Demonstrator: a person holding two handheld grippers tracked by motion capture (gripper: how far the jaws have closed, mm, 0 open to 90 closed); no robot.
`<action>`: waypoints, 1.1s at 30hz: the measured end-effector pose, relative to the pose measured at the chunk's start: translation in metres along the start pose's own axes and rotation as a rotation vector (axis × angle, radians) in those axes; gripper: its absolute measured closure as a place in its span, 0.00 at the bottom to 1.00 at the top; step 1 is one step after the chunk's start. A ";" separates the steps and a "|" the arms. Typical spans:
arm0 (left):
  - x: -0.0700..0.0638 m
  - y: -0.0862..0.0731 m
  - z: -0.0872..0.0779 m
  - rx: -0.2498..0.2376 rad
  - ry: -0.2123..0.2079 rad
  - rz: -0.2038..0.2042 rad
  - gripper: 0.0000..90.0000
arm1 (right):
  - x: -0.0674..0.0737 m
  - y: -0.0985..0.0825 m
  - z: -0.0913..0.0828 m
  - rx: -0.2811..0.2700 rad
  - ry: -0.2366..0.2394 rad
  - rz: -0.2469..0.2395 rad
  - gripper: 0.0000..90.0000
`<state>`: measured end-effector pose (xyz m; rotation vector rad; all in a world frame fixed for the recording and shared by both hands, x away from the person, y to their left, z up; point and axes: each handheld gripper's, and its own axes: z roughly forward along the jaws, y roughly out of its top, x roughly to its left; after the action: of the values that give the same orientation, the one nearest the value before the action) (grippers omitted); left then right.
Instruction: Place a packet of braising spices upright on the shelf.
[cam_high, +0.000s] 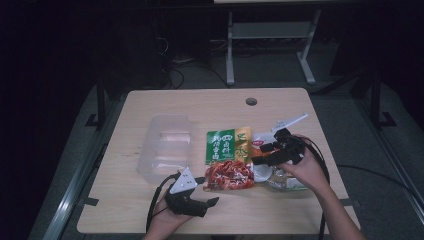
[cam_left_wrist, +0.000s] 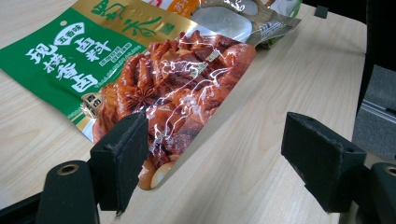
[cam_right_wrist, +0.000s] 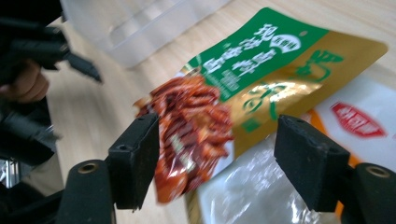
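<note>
A food pouch (cam_high: 228, 159), green and gold on top with red meat printed below, lies flat mid-table. My left gripper (cam_high: 207, 191) rests low on the table just left of the pouch's red end. In the left gripper view its jaws (cam_left_wrist: 215, 158) stand open, and the corner of the pouch (cam_left_wrist: 163, 88) lies just beyond the left pad without being pressed. My right gripper (cam_high: 262, 154) hovers over the pouch's right side. Seen from the right gripper view, it (cam_right_wrist: 222, 158) is open above the pouch (cam_right_wrist: 243, 84), gripping nothing.
A clear plastic container (cam_high: 165, 147) stands left of the pouch. A white packet with a red label (cam_high: 261, 141) and a shiny clear packet (cam_high: 274, 178) lie partly under the pouch's right side. The table (cam_high: 210, 107) has a cable hole (cam_high: 251, 101) at its far edge.
</note>
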<state>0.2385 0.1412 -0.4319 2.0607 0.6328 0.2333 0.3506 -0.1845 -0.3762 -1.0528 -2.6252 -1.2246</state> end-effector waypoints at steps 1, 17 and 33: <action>0.000 0.000 0.000 0.000 0.000 -0.001 0.25 | -0.003 0.005 0.003 0.005 0.002 0.009 0.34; 0.000 0.001 0.002 0.002 -0.012 -0.003 0.26 | -0.057 0.040 0.044 0.112 -0.062 0.162 0.43; 0.000 0.001 0.004 0.007 -0.004 0.005 0.26 | -0.078 0.030 0.075 0.194 -0.030 0.274 0.65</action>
<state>0.2404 0.1371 -0.4332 2.0691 0.6273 0.2300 0.4448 -0.1628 -0.4327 -1.3451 -2.4524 -0.8854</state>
